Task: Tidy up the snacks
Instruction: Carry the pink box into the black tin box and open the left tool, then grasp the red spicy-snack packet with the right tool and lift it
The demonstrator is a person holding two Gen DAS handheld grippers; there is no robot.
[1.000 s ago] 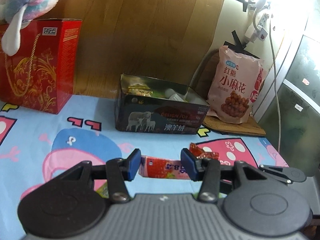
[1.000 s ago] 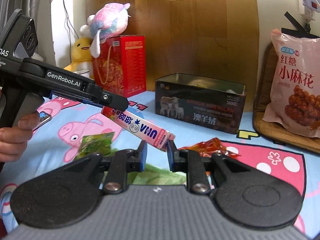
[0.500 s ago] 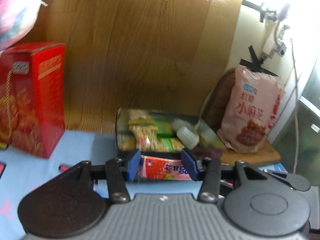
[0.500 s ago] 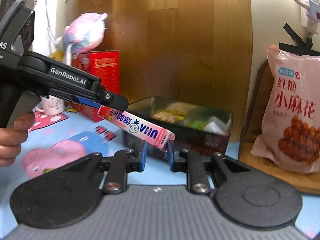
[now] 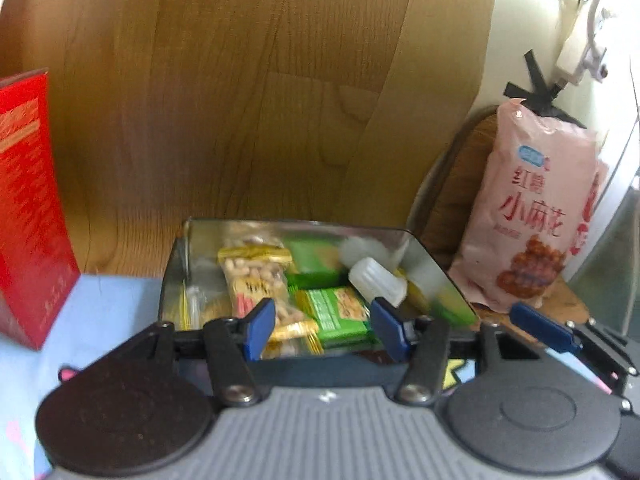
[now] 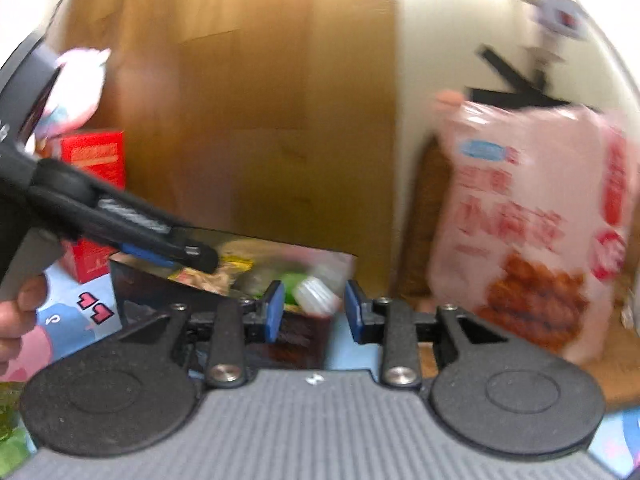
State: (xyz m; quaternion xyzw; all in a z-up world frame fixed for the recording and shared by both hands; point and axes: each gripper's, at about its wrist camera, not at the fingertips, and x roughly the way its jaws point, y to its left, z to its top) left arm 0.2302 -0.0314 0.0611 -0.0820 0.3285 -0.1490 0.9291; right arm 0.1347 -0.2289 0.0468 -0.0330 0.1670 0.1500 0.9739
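Both of my grippers have come forward to the open tin [image 5: 188, 264], and the pink snack stick that spanned them half a second ago is no longer between either pair of jaws; I cannot make it out in either view, so where it lies now I cannot say. My left gripper [image 5: 322, 330] has just been opening and stands moderately wide with nothing between its pads, poised over the near edge of the tin. My right gripper [image 6: 314, 312] has also just been opening; its jaws stand narrow but apart, holding nothing. In the left wrist view the tin's contents read fairly clearly: a peanut packet [image 5: 256, 280] at 11 o'clock from the left gripper, green wrapped snacks [image 5: 336, 312] straight ahead at 12, and a white ribbed cup [image 5: 374, 282] at 1 o'clock. The right wrist view is heavily motion-blurred, so the same contents show only as smears of colour. Only that view shows my left hand [image 6: 18, 320] on its grip at 9 o'clock, and a pink plush toy [image 6: 76, 92] at 10 o'clock. A pink snack bag [image 5: 532, 216] stands at 2 o'clock from the tin, and a red box [image 5: 28, 208], cut off by the frame, at 9 o'clock.
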